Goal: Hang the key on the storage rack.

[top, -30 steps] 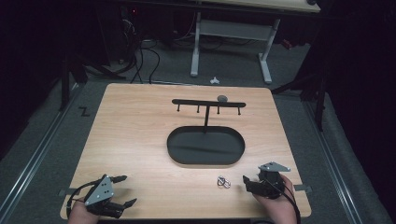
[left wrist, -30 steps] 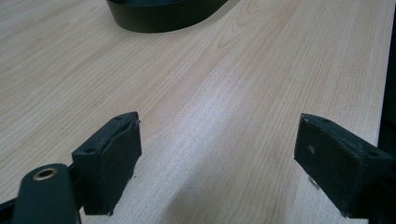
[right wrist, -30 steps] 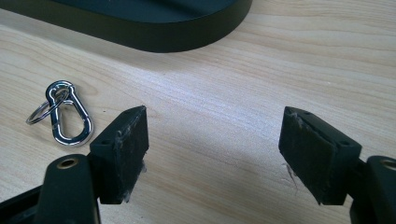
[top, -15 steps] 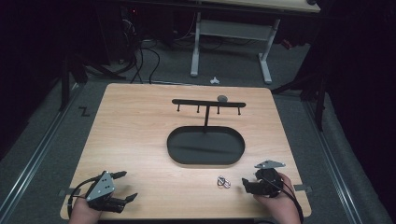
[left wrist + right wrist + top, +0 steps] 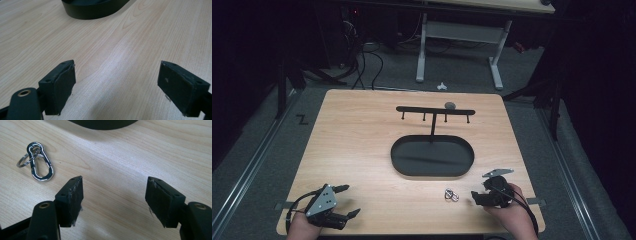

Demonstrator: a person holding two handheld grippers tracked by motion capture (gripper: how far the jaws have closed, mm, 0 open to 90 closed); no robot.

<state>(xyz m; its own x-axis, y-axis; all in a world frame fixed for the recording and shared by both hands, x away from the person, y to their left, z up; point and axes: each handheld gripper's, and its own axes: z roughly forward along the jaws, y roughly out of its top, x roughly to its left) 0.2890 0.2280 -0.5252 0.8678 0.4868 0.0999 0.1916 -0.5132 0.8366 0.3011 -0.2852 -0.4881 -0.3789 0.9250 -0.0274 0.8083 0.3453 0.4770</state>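
Closing in a touch, the right gripper [image 5: 475,197] has just narrowed its jaws, though they stand well apart with only bare wood between them. Big wooden table [image 5: 357,145] first, its near edge cut off below; the black oval tray [image 5: 432,157] sits mid-table, barely peeking into both gripper views. Left gripper [image 5: 353,200] gapes wide over bare wood. Smallest: the silver carabiner clip [image 5: 40,161] with its ring, just beside the right gripper, untouched.

Right gripper [image 5: 114,200]: jaws apart over bare wooden table [image 5: 140,157], nothing between the pads, having just been closing; silver carabiner clip [image 5: 41,162] with key ring [image 5: 23,161] lies flat upper left, near the left jaw; black base [image 5: 105,123] at top edge.
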